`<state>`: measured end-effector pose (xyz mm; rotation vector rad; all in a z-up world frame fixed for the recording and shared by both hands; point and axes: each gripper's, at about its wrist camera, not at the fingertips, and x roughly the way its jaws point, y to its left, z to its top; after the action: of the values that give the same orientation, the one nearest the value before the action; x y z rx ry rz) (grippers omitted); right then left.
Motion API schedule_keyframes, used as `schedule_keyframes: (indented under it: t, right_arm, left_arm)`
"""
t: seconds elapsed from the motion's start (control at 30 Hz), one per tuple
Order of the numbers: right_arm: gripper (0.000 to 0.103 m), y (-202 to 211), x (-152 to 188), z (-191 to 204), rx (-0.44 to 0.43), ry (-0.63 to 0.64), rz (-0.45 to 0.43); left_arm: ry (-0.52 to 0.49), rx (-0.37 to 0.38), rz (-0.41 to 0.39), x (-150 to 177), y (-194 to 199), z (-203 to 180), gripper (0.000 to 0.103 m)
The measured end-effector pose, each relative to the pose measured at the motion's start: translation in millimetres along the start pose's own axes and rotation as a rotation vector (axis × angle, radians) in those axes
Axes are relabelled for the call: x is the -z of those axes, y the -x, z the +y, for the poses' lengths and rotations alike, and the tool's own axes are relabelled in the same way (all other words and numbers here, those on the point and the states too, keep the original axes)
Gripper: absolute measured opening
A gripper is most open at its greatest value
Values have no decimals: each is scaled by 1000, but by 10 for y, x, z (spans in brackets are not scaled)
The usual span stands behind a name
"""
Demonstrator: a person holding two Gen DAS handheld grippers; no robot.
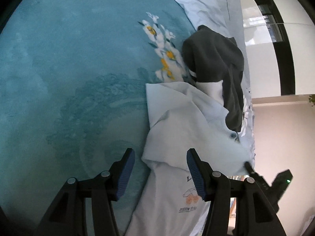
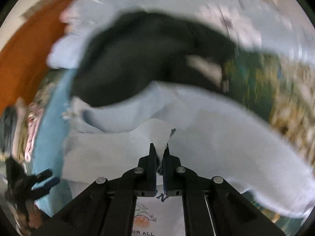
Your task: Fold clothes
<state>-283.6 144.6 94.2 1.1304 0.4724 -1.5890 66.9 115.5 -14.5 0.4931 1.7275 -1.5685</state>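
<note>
No basket, box or other container showed in either view; the clothes lay loose on a teal bedspread (image 1: pixel 59 68) printed with white and yellow flowers.

The pale blue shirt (image 1: pixel 177 122) lay along the bedspread's right-hand edge in the left wrist view, its printed front toward the camera and a flap folded over on top. A dark garment (image 1: pixel 214 59) was heaped just beyond it, overlapping its far end, near the same edge. A light blue floral sheet (image 1: pixel 206 4) ran on past both toward the far corner.

The left gripper (image 1: pixel 160 172) stood with its jaws apart, the blue pads either side of the shirt's near fold and not pressing it. The right gripper (image 2: pixel 159 153) was clenched on a peak of the shirt's cloth, which rose pinched between its black fingers; the view around it was smeared with blur.

To the left of the shirt the bedspread was bare and wide, reaching to the picture's rim. To the right the bed ended close by, with floor (image 1: pixel 281 137) and a dark-framed window (image 1: pixel 275 39) beyond. In the right wrist view an orange cloth (image 2: pixel 25 45) showed at the upper left, too blurred to identify.
</note>
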Motion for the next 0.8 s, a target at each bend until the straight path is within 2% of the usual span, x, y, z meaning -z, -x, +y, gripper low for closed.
schedule_keyframes:
  t: [0.07, 0.27, 0.47, 0.5, 0.57, 0.7, 0.8]
  right_arm:
    - [4, 152, -34, -161, 10, -42, -36]
    - [4, -358, 106, -778, 103, -234, 124]
    - [7, -417, 49, -877, 83, -281, 164]
    - [7, -376, 31, -896, 73, -285, 168]
    - [27, -267, 17, -949, 56, -294, 165]
    - [36, 228, 233, -1368, 34, -367, 102]
    - [39, 610, 520, -1842, 125, -470, 38]
  left_arm:
    - [-10, -10, 23, -7, -87, -20, 59]
    - [-36, -77, 73, 8, -250, -31, 59]
    - [-48, -97, 59, 20, -216, -28, 59]
    - [-43, -95, 56, 20, -201, -16, 59]
    - [-32, -87, 45, 16, -161, 7, 59]
    - [-13, -69, 20, 12, -85, 45, 59]
    - [-8, -56, 11, 33, -52, 72, 59]
